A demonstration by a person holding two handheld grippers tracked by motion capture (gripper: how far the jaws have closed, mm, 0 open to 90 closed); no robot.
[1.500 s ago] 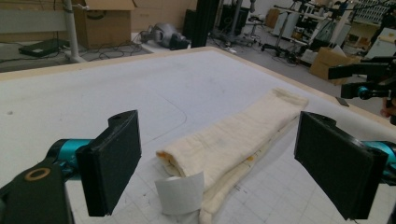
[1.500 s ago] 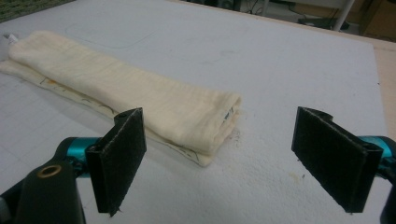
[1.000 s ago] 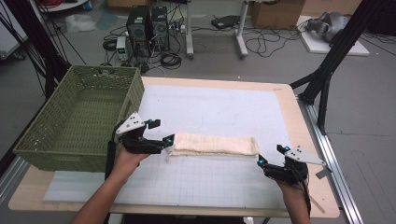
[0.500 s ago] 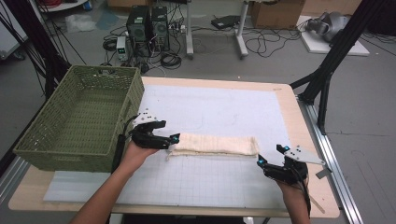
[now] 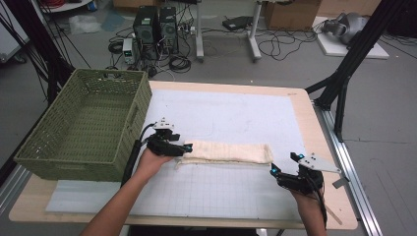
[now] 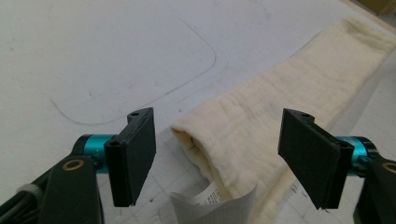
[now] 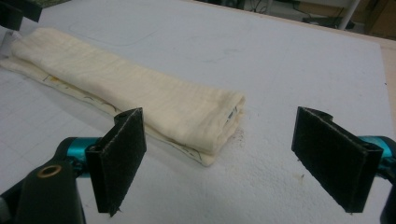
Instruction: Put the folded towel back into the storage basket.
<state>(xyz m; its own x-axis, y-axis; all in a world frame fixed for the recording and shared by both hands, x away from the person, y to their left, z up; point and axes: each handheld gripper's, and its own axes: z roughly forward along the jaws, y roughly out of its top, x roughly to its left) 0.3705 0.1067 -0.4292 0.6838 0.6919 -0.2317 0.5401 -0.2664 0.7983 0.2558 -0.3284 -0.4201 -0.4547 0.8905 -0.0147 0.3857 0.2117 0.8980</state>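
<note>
Far left of the table: a green woven basket, set at the table's left edge, its near corner overhanging slightly.

Just right of the basket, the left gripper lies low over the white mat, held in the person's left hand, pointing right at the near end of the folded cream cloth. In the left gripper view its jaws stand apart, and they have just been closing. The cloth's end sits between them, a white care label curling up from beneath it. Neither pad presses on the fabric; a gap shows on each side.

Centre: the cloth lies as a long, narrow folded strip, running left to right along the front half of the mat, flat on the surface. Gridded lines of the mat show in front of it.

Right: the right gripper rests low near the table's front right corner, held in the right hand, with a grey three-cornered plate on top. It points left towards the cloth's far end. In the right gripper view the jaws are wide apart with nothing between them; the folded end of the cloth lies just ahead of the pads, apart from them.

Beyond the table: computer towers and loose cables on the floor.
</note>
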